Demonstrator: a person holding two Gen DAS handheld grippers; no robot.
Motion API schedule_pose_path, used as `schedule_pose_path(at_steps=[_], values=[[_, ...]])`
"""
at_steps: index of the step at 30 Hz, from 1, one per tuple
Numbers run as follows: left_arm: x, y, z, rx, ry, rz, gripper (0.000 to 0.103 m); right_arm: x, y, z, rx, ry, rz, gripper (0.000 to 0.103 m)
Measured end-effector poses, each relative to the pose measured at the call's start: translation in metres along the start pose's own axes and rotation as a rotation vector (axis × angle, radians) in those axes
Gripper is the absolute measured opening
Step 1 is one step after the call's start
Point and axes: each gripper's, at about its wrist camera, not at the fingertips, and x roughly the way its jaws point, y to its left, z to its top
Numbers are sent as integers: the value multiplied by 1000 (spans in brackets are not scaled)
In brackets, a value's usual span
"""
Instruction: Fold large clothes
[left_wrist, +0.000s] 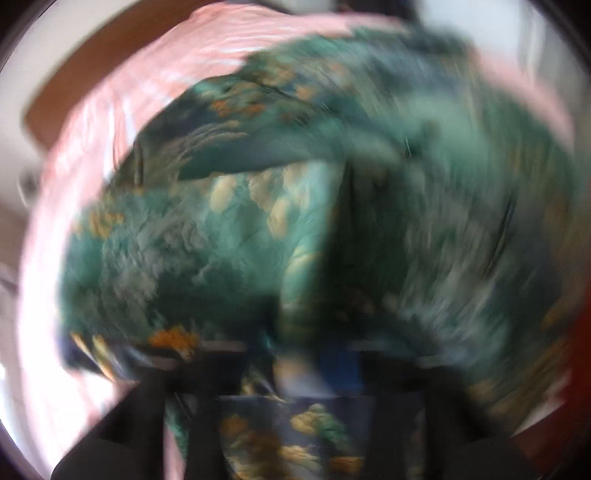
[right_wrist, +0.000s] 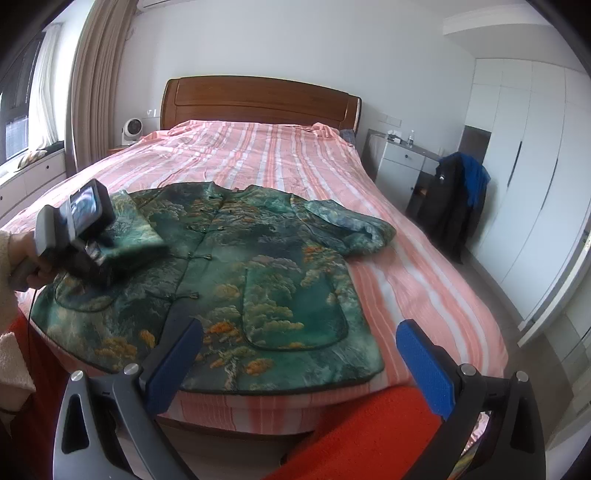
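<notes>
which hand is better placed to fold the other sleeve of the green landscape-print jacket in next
Right. The unfolded sleeve lies on the right side of the green landscape-print jacket, and the right gripper hovers open near that side. The left gripper is at the opposite sleeve.

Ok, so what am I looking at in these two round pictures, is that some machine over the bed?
No machine: a person holds a two-finger gripper in each hand, each carrying a fisheye camera. The sharp picture looks along the right gripper, its blue pads wide open and empty. The blurred one comes from the left gripper, which seems closed on a sleeve of the green landscape-print padded jacket spread on the pink striped bed cover.
</notes>
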Motion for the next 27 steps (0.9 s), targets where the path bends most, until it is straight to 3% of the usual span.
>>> schedule_pose_path(at_steps=[1, 5, 9, 11, 13, 15, 17, 20, 22, 23, 25, 27], values=[[-12, 12, 1, -63, -50, -28, 13, -1, -1, -1, -3, 1, -2, 103], [-82, 104, -20, -353, -229, 15, 13, 3, 0, -2, -5, 13, 11, 103], [-139, 230, -107, -784, -324, 181, 13, 8, 10, -1, -19, 12, 42, 103], [-154, 280, -162, -994, -329, 319, 15, 10, 16, -1, -29, 12, 57, 103], [-157, 322, -222, -1195, -294, 462, 25, 12, 20, -1, -36, 14, 66, 103], [-148, 350, -281, -1370, -206, 515, 35, 14, 22, -2, -40, 18, 68, 103], [-140, 357, -322, -1481, -160, 498, 35, 15, 22, -2, -41, 24, 69, 103], [-135, 336, -341, -1504, -176, 427, 40, 16, 20, -2, -33, 34, 59, 103], [-135, 309, -321, -1435, -192, 372, 48, 18, 17, -2, -22, 43, 52, 103], [-135, 289, -303, -1362, -194, 314, 51, 20, 16, -3, -17, 47, 50, 103], [-134, 252, -272, -1217, -192, 182, 66, 23, 16, -3, -16, 60, 51, 103], [-129, 203, -230, -1020, -168, -3, 81, 24, 19, -4, -22, 68, 56, 103]])
